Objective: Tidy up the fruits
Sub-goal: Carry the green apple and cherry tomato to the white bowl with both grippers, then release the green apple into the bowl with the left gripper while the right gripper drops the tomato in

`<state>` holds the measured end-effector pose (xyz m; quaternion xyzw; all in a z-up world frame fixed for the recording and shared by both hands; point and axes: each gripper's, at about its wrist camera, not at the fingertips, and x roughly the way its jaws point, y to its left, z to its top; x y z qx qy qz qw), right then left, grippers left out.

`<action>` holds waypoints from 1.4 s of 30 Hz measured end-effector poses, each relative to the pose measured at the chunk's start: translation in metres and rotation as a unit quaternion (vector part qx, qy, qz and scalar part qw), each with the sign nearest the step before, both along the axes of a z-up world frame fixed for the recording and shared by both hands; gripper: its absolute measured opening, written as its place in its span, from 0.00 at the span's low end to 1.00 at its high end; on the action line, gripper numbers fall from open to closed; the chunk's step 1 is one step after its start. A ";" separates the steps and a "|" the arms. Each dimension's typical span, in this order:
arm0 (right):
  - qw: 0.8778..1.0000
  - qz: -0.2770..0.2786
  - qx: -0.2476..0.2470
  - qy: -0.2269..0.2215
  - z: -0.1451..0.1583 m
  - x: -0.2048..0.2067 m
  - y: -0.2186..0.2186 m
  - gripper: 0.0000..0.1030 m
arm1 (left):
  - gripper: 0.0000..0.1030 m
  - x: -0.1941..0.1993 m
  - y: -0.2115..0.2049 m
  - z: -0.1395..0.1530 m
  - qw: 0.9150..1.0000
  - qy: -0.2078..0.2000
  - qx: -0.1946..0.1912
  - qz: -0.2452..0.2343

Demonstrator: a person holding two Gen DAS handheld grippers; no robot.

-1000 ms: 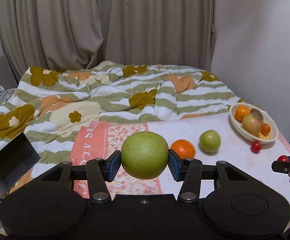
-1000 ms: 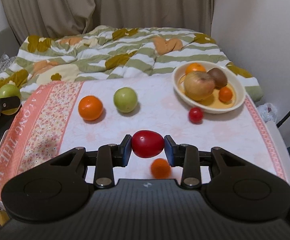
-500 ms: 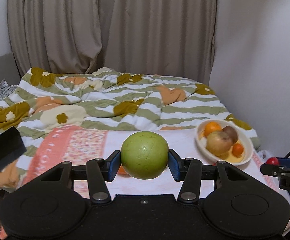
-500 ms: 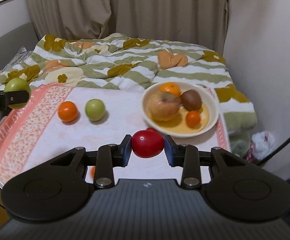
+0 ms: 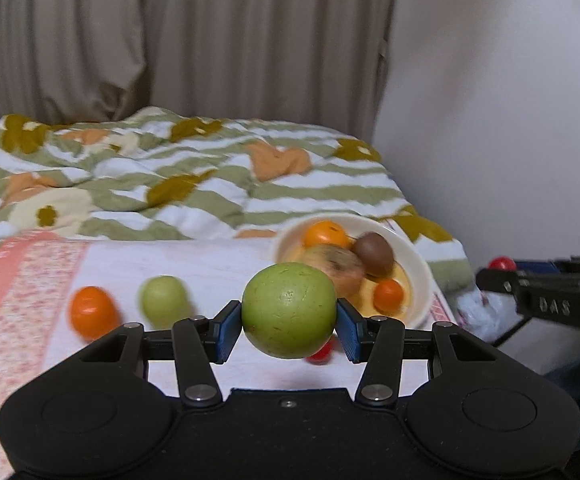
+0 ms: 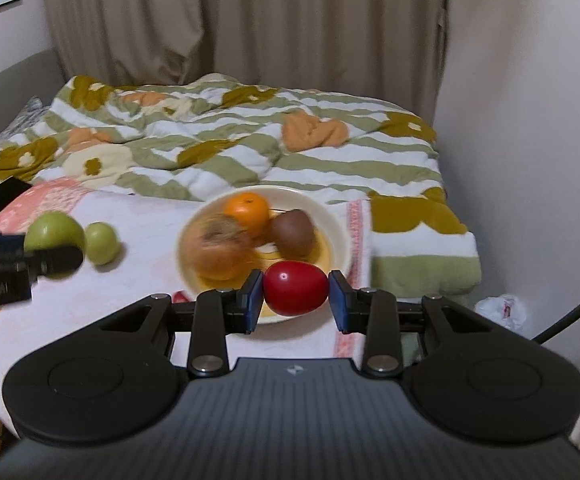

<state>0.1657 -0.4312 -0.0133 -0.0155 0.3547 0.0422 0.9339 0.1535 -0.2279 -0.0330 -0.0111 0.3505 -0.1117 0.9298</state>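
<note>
My left gripper is shut on a large green apple and holds it above the table, just left of the cream bowl. My right gripper is shut on a red tomato over the near rim of the same bowl. The bowl holds an orange, a brown kiwi, a tan apple and a small orange fruit. On the table lie a small green apple, an orange and a small red tomato.
The table has a white and pink flowered cloth. Behind it is a bed with a striped flowered quilt. A wall stands at the right and curtains at the back. A white bag lies on the floor at the right.
Both grippers have moved toward the bowl with their fruit still held. The bowl now looks larger and closer in both views.
</note>
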 end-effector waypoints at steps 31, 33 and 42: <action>0.997 -0.038 0.046 0.045 -0.045 0.069 -0.037 0.49 | 0.83 0.060 -0.096 -0.053 0.988 0.026 0.085 -0.124; 0.997 -0.036 0.045 0.044 -0.043 0.071 -0.036 0.49 | 0.83 0.058 -0.092 -0.050 0.989 0.026 0.080 -0.122; 0.997 -0.015 0.046 0.053 -0.051 0.090 -0.025 0.49 | 0.89 0.054 -0.057 -0.036 0.995 0.039 0.040 -0.076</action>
